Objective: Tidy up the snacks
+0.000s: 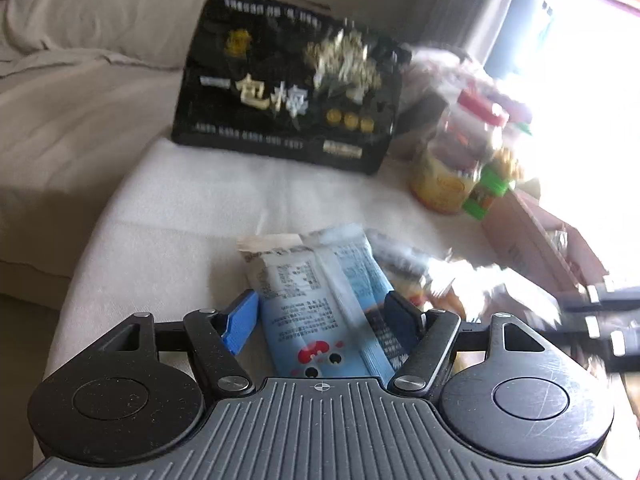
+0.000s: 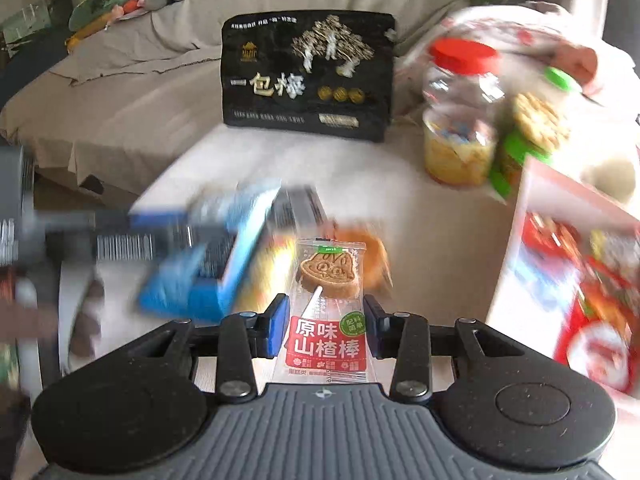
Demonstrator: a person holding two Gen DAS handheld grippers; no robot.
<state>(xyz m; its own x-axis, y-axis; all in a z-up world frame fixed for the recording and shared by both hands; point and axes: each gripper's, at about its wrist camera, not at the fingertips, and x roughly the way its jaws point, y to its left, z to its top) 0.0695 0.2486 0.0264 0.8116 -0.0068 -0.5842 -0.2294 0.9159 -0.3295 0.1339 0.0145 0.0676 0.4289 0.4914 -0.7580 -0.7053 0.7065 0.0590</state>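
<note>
My left gripper (image 1: 322, 322) is shut on a light blue snack packet (image 1: 320, 296), held above the white cushioned surface (image 1: 180, 208). My right gripper (image 2: 326, 326) is shut on a clear-wrapped hawthorn lollipop (image 2: 329, 300) with a red label. In the right wrist view the left gripper and its blue packet (image 2: 200, 264) appear blurred at the left. A round orange snack (image 2: 370, 256) lies below the lollipop. A big black snack bag (image 1: 288, 84) stands at the back; it also shows in the right wrist view (image 2: 308, 76).
A red-lidded clear jar (image 2: 460, 120) with yellow contents and a green cracker pack (image 2: 524, 140) stand at the right. A red and white box (image 2: 576, 280) sits at the right edge. A cardboard box (image 1: 536, 232) lies right of the surface. A grey sofa (image 2: 132, 80) with plush toys lies behind.
</note>
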